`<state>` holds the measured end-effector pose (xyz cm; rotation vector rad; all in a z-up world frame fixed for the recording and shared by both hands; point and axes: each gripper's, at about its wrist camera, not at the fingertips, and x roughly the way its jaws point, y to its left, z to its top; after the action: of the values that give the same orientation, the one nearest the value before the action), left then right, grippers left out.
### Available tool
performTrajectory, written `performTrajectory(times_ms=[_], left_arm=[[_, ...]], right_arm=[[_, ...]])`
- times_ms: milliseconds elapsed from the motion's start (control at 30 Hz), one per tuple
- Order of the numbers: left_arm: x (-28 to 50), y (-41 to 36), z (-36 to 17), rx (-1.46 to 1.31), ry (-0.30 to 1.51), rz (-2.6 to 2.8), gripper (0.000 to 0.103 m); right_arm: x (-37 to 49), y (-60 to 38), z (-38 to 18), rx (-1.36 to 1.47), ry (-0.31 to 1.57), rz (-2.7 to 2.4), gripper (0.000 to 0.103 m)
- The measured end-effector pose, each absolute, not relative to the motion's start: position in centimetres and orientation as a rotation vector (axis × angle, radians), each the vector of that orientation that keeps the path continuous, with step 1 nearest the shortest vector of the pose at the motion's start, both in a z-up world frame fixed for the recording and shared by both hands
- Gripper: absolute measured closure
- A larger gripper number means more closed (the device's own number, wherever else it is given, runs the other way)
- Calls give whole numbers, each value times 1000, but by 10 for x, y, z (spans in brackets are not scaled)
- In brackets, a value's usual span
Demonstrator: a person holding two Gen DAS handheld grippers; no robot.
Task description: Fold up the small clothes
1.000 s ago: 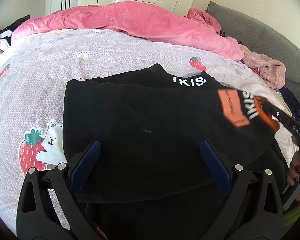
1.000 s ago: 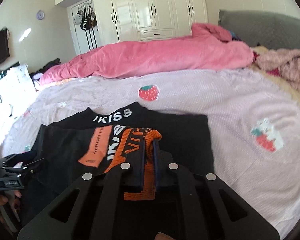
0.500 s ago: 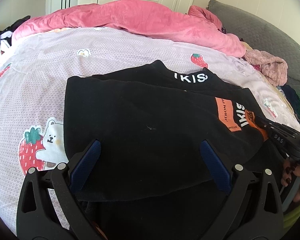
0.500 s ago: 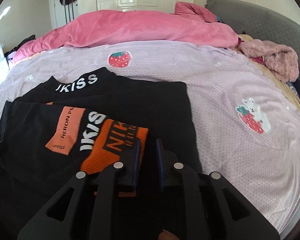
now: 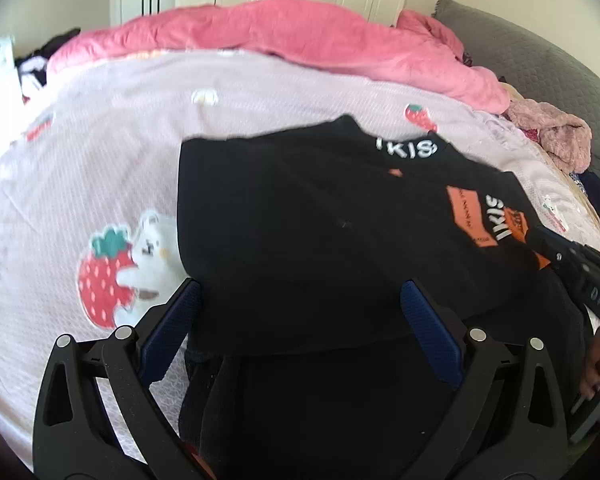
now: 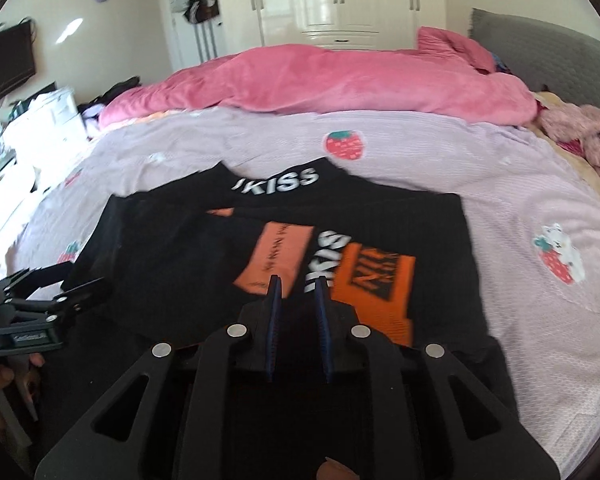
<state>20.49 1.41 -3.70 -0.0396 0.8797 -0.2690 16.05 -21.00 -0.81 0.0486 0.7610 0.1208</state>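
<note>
A black garment (image 5: 320, 240) with white "KISS" lettering and orange patches lies partly folded on the lilac bed sheet (image 5: 120, 140); it also shows in the right wrist view (image 6: 180, 260). My left gripper (image 5: 296, 292) is open wide, its blue pads either side of the garment's near folded edge, holding nothing. My right gripper (image 6: 298, 284) has its jaws a little apart with nothing between them, just above the orange sleeve cuff (image 6: 380, 276), which lies flat on the garment. The right gripper also shows at the right edge of the left wrist view (image 5: 572, 264).
A pink duvet (image 6: 340, 80) lies heaped across the far side of the bed. A pink fluffy garment (image 5: 552, 136) and dark clothes sit at the right by the grey headboard (image 5: 540, 64). White wardrobes (image 6: 340, 0) stand behind. The sheet has strawberry and bear prints.
My right gripper has opened a little and let go of the orange cuff, which now lies flat on the garment. The left gripper has stayed open and shifted slightly.
</note>
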Motion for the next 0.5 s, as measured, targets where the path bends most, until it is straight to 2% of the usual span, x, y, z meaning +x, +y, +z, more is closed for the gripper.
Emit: performTrajectory(times_ms=[267,500], left_arm=[[205,15,-38,-36,882,-275,10],[204,18,-35,-48,876,-279,10]], right_arm=[[170,-208,-33,23,872,102,86],[167,-210,-33,43,873,114,84]])
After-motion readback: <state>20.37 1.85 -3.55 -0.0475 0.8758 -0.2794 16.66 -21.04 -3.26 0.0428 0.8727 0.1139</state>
